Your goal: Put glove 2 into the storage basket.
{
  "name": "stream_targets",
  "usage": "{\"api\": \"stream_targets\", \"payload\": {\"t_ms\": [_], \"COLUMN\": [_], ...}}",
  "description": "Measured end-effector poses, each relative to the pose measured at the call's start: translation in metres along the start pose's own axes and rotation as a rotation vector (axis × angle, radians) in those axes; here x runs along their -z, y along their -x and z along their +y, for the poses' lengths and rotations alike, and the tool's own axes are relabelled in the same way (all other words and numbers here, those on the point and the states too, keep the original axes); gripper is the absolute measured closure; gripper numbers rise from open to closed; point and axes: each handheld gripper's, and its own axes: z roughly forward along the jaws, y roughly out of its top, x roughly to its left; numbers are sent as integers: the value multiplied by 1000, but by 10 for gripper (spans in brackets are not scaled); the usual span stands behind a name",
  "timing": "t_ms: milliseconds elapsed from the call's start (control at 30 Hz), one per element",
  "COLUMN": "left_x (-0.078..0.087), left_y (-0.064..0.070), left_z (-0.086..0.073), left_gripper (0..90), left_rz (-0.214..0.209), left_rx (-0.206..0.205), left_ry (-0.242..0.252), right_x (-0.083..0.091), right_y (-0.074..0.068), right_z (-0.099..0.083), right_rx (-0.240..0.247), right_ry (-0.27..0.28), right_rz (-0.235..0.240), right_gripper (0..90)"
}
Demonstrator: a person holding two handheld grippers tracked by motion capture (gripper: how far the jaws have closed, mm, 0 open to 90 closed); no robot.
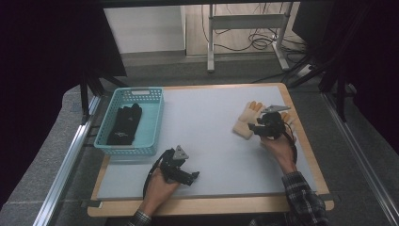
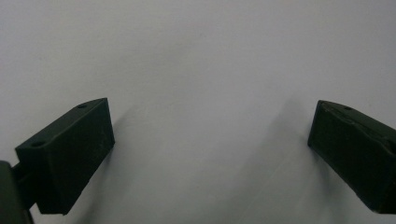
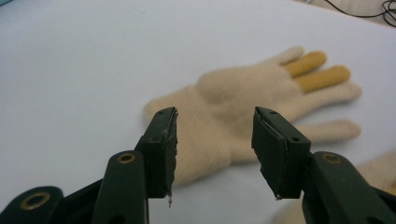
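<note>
A cream knit glove (image 1: 245, 121) with two yellow fingertips lies flat on the right side of the grey mat. In the right gripper view the glove (image 3: 243, 109) spreads out just beyond my right gripper (image 3: 215, 151), whose jaws stand open over its cuff end, nothing between them. From above, the right gripper (image 1: 256, 128) hovers at the glove's near edge. A second cream glove (image 3: 373, 172) peeks in at the lower right. My left gripper (image 1: 192, 176) rests low near the mat's front, open (image 2: 210, 140) over bare mat. A pair of black gloves (image 1: 124, 125) lies in the teal basket (image 1: 104, 136).
The teal basket stands at the table's left rear corner. The grey mat (image 1: 207, 141) covers most of the wooden tabletop (image 1: 301, 141). Beyond the table are a metal frame's legs (image 1: 210, 47) and cables on the floor.
</note>
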Motion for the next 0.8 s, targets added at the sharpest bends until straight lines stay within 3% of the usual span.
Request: {"api": "stream_targets", "payload": {"t_ms": [200, 500, 633, 800], "left_x": [0, 0, 0, 0], "left_y": [0, 0, 0, 0], "left_z": [0, 0, 0, 0], "left_gripper": [7, 7, 7, 7], "left_rz": [0, 0, 0, 0], "left_rx": [-4, -3, -3, -4], "left_ry": [-2, -2, -2, -2], "right_x": [-29, -72, -84, -84], "right_y": [12, 22, 20, 17], "right_z": [17, 17, 16, 16], "right_rx": [-10, -62, -42, -27], "right_ry": [-25, -86, -120, -132], "right_rz": [-29, -75, -87, -64], "right_gripper": [365, 245, 259, 445]}}
